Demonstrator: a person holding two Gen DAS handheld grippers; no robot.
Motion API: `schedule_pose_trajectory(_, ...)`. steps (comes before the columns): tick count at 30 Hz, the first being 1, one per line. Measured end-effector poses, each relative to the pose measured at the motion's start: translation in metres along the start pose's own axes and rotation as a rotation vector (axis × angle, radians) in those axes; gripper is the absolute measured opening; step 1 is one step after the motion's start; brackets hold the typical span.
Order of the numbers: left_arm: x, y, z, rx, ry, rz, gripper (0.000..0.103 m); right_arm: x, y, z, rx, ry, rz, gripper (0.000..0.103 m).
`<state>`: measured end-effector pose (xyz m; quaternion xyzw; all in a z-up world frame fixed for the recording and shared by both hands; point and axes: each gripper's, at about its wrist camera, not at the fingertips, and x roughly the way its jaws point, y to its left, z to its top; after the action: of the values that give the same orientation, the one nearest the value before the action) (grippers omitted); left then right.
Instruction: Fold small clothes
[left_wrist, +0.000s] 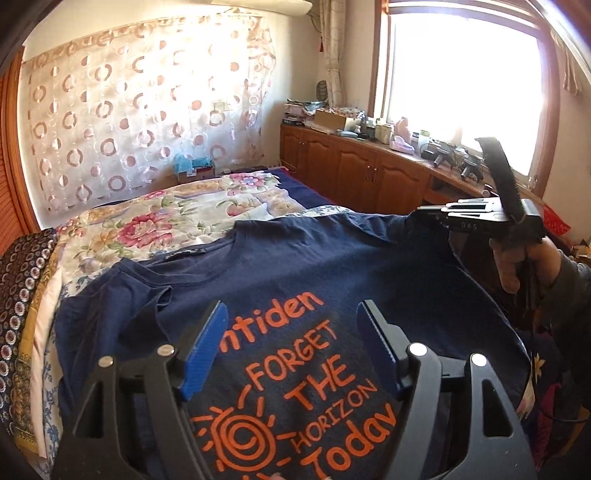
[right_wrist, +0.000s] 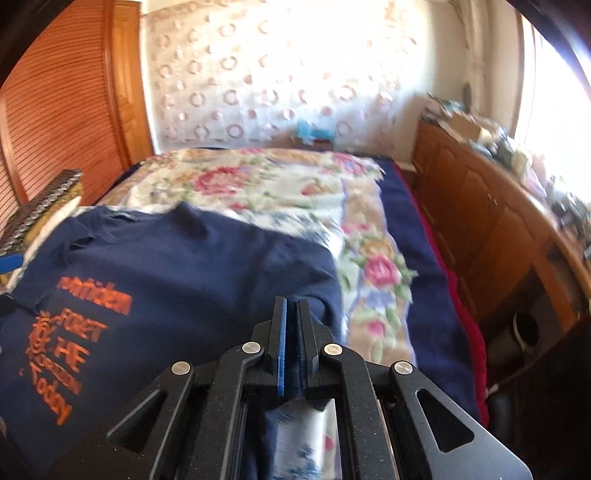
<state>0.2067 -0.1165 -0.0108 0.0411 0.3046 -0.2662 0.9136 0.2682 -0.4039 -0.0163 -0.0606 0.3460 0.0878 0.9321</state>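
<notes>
A navy T-shirt (left_wrist: 295, 266) with orange print lies spread face up on the bed, collar toward the far end. My left gripper (left_wrist: 291, 314) hovers open above the printed chest, blue pads wide apart with nothing between them. At the shirt's right side, a hand holds my right gripper (left_wrist: 424, 214), which pinches the sleeve edge. In the right wrist view the right gripper (right_wrist: 291, 317) is shut on a fold of the T-shirt (right_wrist: 177, 266), with navy cloth squeezed between the pads and hanging below. One left gripper pad (right_wrist: 11, 262) peeks in at the left edge.
A floral quilt (left_wrist: 177, 218) covers the bed beyond the shirt. Folded patterned fabrics (left_wrist: 22, 295) are stacked at the left. A wooden cabinet (left_wrist: 362, 173) with cluttered top runs along the right under a bright window (left_wrist: 461, 81). A louvred wooden door (right_wrist: 55, 122) stands far left.
</notes>
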Motion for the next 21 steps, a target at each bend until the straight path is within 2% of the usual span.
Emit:
schedule_pose_trajectory(4, -0.008, 0.01, -0.002, -0.021, -0.004, 0.016, 0.072, -0.009, 0.036, 0.017, -0.073, -0.046, 0.087, 0.002)
schedule_pose_trajectory(7, -0.012, 0.013, -0.004, -0.03, -0.01, 0.024, 0.072, -0.004, 0.057, 0.018, -0.099, -0.025, 0.151, 0.002)
schedule_pose_trajectory(10, -0.012, 0.014, -0.006, -0.031, -0.012, 0.024, 0.072, 0.002, 0.068, 0.009, -0.122, -0.002, 0.145, 0.002)
schedule_pose_trajectory(12, -0.014, 0.013, -0.007, -0.019, -0.011, 0.022, 0.072, 0.005, 0.058, 0.004, -0.091, 0.012, 0.126, 0.002)
schedule_pose_trajectory(13, -0.014, 0.012, -0.007, -0.015, -0.011, 0.021, 0.072, 0.006, 0.053, 0.003, -0.081, 0.017, 0.107, 0.005)
schedule_pose_trajectory(15, -0.012, 0.009, -0.006, -0.01, -0.009, 0.013, 0.072, 0.006, 0.041, -0.001, -0.055, 0.026, 0.039, 0.033)
schedule_pose_trajectory(16, -0.012, 0.006, -0.007, -0.009, -0.009, 0.009, 0.072, 0.006, 0.033, -0.002, -0.037, 0.028, 0.025, 0.054)
schedule_pose_trajectory(17, -0.013, 0.005, -0.007, -0.008, -0.01, 0.006, 0.072, 0.007, 0.023, -0.005, -0.009, 0.033, 0.015, 0.058)
schedule_pose_trajectory(21, -0.01, 0.0, -0.007, -0.011, -0.004, -0.008, 0.072, 0.022, -0.011, -0.018, 0.084, 0.11, -0.038, 0.058)
